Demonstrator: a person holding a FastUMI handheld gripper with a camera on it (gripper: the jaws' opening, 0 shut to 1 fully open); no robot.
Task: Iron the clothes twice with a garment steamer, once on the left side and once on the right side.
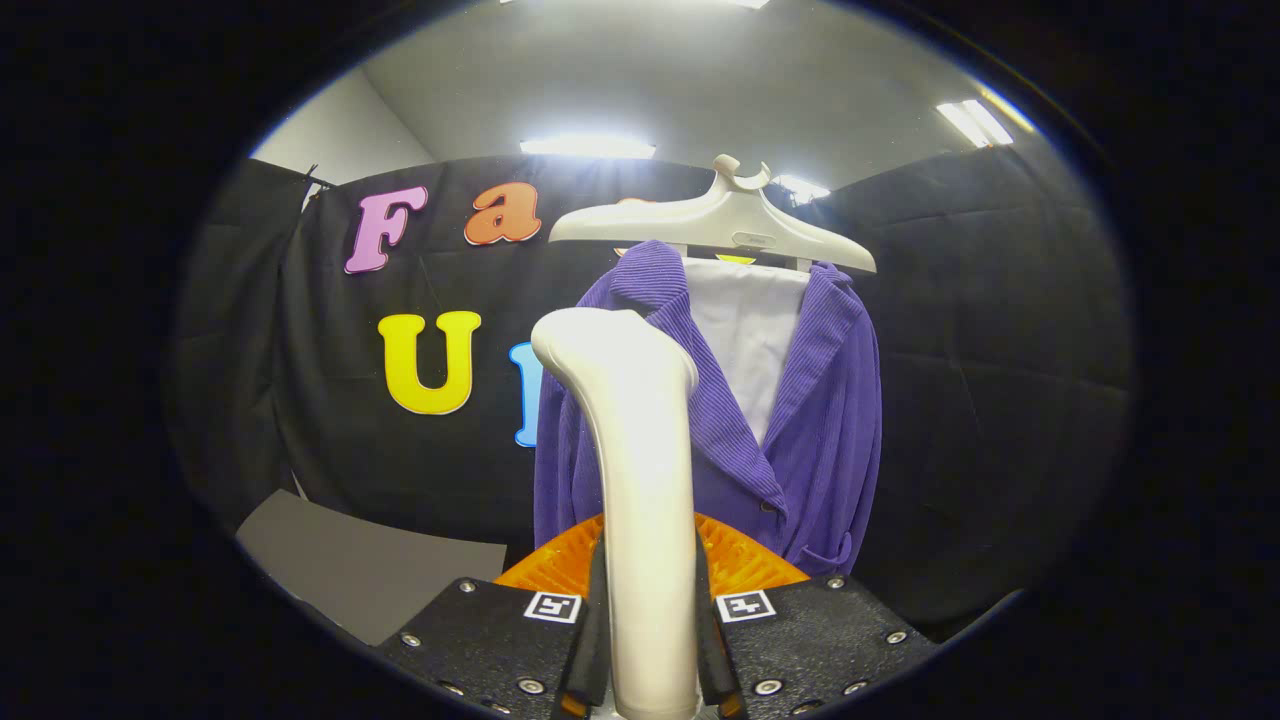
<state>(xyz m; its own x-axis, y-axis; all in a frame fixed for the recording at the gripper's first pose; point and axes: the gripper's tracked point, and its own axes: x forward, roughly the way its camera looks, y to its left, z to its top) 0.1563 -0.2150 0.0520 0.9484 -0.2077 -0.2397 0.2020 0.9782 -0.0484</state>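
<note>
A purple ribbed jacket (820, 420) hangs on a pale plastic hanger (715, 225), with a white board or lining (750, 330) showing between its lapels. My gripper (648, 640) is shut on the handle of a white garment steamer (635, 440), which stands upright between the fingers. The steamer's head curves toward the jacket's left side, as seen from here, and covers part of it. I cannot tell whether the head touches the cloth. An orange ribbed part (740, 560) shows just ahead of the fingers, behind the handle.
The black cloth wall (1000, 380) closes in the booth behind and on both sides of the jacket. A grey flat surface (360, 565) lies low to the left of the fingers. Ceiling lights (588, 146) shine above.
</note>
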